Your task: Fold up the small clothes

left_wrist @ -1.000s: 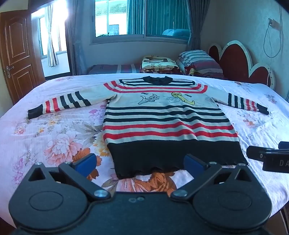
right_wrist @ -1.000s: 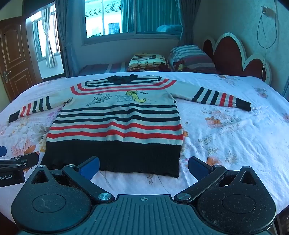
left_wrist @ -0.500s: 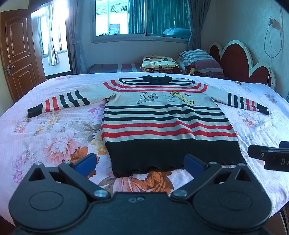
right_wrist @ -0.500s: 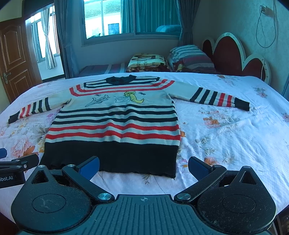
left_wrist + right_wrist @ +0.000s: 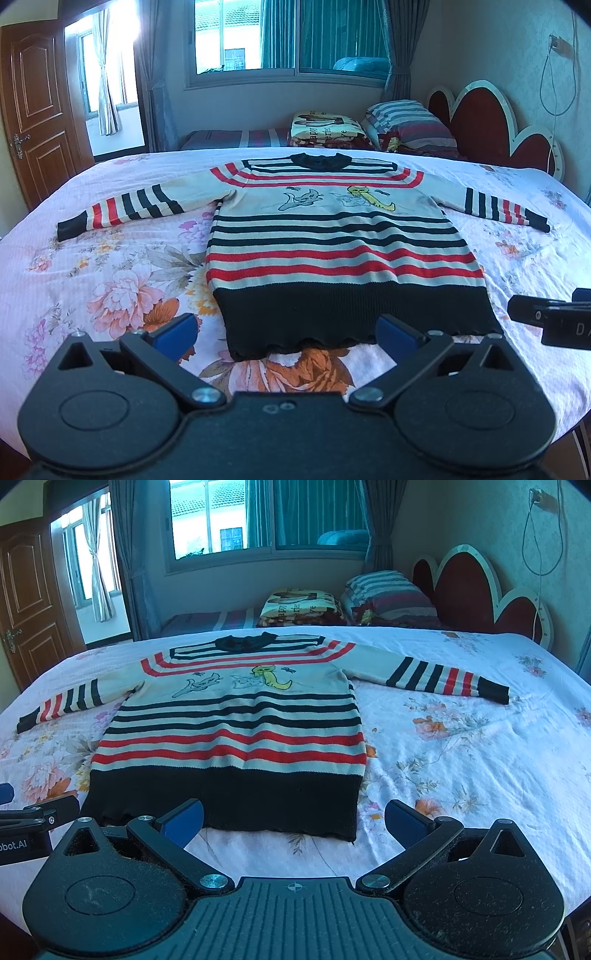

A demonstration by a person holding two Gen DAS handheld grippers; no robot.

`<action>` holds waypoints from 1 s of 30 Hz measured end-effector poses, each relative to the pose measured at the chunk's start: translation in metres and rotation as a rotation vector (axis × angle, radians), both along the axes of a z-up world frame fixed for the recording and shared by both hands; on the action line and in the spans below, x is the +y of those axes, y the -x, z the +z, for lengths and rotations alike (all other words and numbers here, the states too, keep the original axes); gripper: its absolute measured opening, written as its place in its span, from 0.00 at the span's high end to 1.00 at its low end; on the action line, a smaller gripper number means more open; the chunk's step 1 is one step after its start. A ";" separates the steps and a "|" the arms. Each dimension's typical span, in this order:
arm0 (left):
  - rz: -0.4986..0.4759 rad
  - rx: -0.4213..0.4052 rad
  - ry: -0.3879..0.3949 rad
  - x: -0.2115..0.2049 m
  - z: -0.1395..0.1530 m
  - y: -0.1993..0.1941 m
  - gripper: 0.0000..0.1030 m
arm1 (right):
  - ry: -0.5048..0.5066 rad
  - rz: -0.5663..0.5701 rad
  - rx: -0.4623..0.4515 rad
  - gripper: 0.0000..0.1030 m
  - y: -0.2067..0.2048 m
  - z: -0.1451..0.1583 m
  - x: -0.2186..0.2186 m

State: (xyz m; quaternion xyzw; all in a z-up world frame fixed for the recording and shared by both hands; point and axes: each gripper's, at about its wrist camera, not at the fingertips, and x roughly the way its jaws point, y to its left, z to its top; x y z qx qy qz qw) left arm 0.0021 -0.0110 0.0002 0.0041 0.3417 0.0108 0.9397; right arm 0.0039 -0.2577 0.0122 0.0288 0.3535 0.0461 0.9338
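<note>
A small cream sweater (image 5: 340,243) with red and black stripes, a black hem and cartoon pictures lies flat and face up on the bed, sleeves spread out to both sides. It also shows in the right wrist view (image 5: 236,734). My left gripper (image 5: 286,334) is open and empty, just above the hem near its left part. My right gripper (image 5: 293,819) is open and empty, above the hem's right corner. Each gripper shows at the edge of the other's view.
The bed has a pink floral sheet (image 5: 110,280). A folded blanket (image 5: 325,127) and a striped pillow (image 5: 410,123) lie at the far side by the red headboard (image 5: 491,125). A wooden door (image 5: 35,107) stands at the left.
Both grippers have drifted slightly, so the sweater sits a little further left in the views. Both stay open and the sweater has not moved.
</note>
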 end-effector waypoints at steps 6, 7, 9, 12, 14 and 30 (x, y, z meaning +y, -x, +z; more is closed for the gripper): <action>0.003 0.002 0.001 -0.001 -0.001 0.003 0.00 | -0.002 0.000 0.001 0.00 0.000 0.000 0.000; 0.003 0.001 0.000 -0.001 -0.001 0.003 0.00 | -0.002 0.000 0.002 0.00 0.000 0.000 0.000; 0.005 0.000 0.000 0.000 -0.001 0.004 0.00 | -0.002 0.001 0.004 0.00 0.000 -0.001 0.000; 0.014 0.000 -0.007 0.001 0.000 0.005 0.00 | 0.001 0.002 0.003 0.00 0.002 -0.001 0.002; 0.015 0.000 -0.007 0.001 0.001 0.005 0.00 | 0.000 0.002 0.001 0.00 0.002 0.000 0.003; 0.019 0.001 -0.008 0.003 0.001 0.004 0.00 | 0.001 0.003 0.003 0.00 0.001 0.000 0.007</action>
